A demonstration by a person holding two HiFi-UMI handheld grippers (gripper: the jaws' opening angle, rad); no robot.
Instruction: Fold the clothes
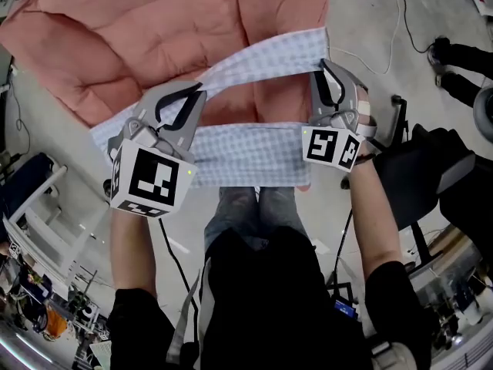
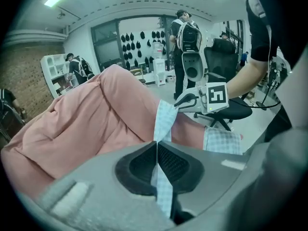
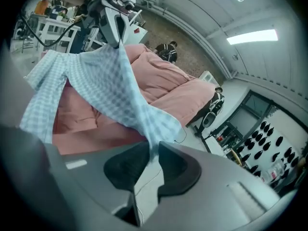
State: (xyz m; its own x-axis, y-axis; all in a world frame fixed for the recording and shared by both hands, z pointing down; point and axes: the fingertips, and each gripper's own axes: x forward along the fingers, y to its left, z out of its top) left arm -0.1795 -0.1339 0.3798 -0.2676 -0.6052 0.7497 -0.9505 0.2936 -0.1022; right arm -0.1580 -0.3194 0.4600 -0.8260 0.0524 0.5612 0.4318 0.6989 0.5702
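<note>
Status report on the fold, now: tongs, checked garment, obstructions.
Left tongs shut on checked garment. Right tongs shut on another part of it. Garment held up, spanning both, over pink duvet. Nothing in the way.

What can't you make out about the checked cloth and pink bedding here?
Head view: cloth ends hidden under left claw and right claw.
Head view: duvet cut off by top edge; what lies beneath it is covered.
All views: cloth bunched, so garment type unclear.
</note>
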